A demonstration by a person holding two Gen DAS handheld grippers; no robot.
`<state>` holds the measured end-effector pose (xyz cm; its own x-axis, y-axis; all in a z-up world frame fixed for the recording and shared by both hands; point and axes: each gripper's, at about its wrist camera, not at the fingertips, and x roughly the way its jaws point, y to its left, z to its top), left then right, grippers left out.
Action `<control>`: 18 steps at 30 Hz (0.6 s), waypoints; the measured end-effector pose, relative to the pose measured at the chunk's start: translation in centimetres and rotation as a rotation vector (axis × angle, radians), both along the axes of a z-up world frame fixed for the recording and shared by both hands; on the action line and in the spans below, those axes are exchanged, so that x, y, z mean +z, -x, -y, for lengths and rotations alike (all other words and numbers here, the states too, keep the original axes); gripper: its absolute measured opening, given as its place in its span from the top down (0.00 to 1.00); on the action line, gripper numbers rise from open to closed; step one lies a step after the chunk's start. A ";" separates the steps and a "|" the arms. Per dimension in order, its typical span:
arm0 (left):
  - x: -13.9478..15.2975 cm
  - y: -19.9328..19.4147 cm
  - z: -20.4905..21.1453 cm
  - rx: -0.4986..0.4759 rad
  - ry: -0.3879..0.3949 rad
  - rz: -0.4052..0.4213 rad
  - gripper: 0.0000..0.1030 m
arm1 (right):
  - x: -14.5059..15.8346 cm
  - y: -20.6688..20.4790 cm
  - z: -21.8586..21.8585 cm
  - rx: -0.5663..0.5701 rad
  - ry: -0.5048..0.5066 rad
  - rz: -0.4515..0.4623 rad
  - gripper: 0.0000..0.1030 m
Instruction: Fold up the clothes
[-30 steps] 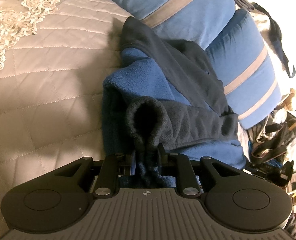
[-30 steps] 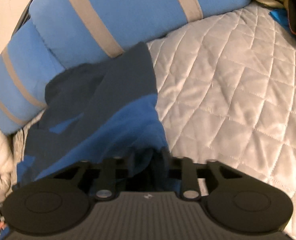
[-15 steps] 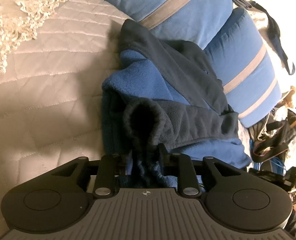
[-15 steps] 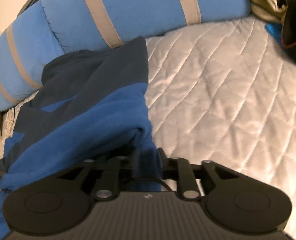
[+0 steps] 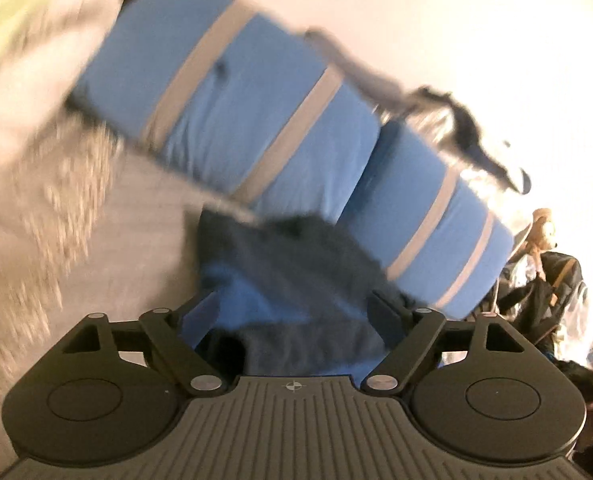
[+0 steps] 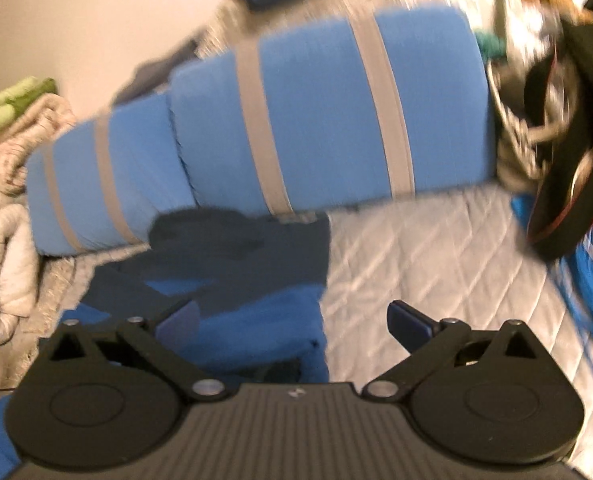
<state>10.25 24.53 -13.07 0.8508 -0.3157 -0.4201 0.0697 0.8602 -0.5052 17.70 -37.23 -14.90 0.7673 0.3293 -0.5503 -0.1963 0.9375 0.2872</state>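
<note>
Quilted bed [image 6: 436, 264] — blue fleece [image 5: 280, 280] folded

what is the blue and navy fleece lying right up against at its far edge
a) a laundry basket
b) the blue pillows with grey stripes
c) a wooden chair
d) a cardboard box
b: in both wrist views the fleece lies on the quilted bedcover with its far edge against the blue pillows with grey stripes; no chair, basket or box shows next to it.
</note>
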 end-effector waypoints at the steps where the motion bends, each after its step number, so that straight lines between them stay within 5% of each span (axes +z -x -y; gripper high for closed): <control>1: 1.1 0.5 0.3 0.005 -0.011 0.028 0.17 | 1.1 0.6 -0.1 0.004 0.008 0.033 0.00; 10: 8.9 4.4 3.4 -0.039 -0.003 0.192 0.15 | 12.4 6.2 1.4 -0.076 0.103 0.373 0.00; 18: 15.4 7.7 5.7 -0.063 0.001 0.361 0.15 | 21.2 11.0 5.1 -0.184 -0.019 0.602 0.00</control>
